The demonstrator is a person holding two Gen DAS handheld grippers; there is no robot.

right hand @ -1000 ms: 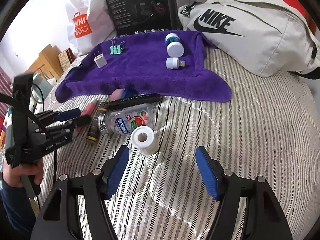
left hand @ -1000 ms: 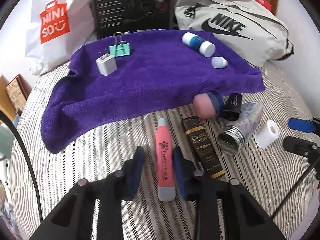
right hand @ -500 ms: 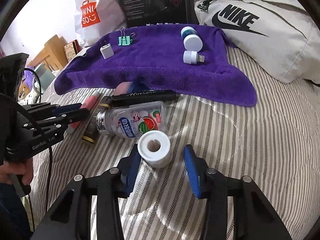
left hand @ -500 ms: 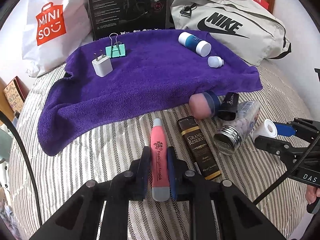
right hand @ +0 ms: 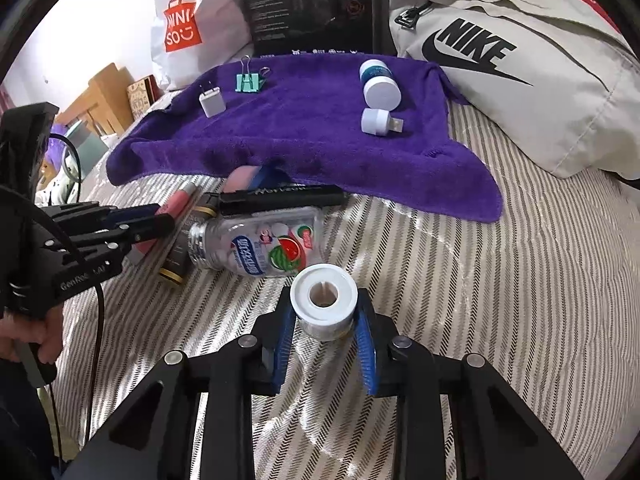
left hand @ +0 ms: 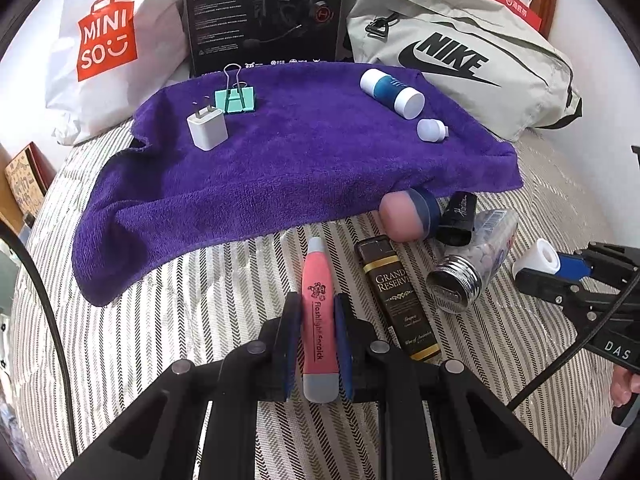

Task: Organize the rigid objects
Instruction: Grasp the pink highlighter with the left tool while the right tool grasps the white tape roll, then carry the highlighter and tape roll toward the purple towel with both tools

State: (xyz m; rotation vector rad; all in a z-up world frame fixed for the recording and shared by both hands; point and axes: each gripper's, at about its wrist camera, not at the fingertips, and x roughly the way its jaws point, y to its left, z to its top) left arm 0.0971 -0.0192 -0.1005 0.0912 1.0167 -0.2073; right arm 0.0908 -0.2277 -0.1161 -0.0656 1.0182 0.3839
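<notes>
My left gripper (left hand: pixel 318 312) is shut on a pink flashlight pen (left hand: pixel 316 304) lying on the striped bed. My right gripper (right hand: pixel 324 308) is shut on a white tape roll (right hand: pixel 323 300). A purple towel (left hand: pixel 280 160) lies further back, carrying a white charger plug (left hand: pixel 207 131), a teal binder clip (left hand: pixel 235 98), a blue and white bottle (left hand: pixel 392 89) and a small white USB light (left hand: pixel 431 130). Beside the pen sit a dark Grand Reserve box (left hand: pixel 396 300), a clear candy bottle (left hand: pixel 472 264), a black case (left hand: pixel 456 220) and a pink-capped jar (left hand: pixel 406 216).
A Miniso bag (left hand: pixel 104 40), a black box (left hand: pixel 264 12) and a grey Nike bag (left hand: pixel 460 56) line the back. In the right wrist view a hand (right hand: pixel 28 332) holds the left gripper's handle. Striped bedding (right hand: pixel 520 300) stretches to the right.
The left gripper closed on the pink pen. The right gripper moved up to the tape roll and closed on it.
</notes>
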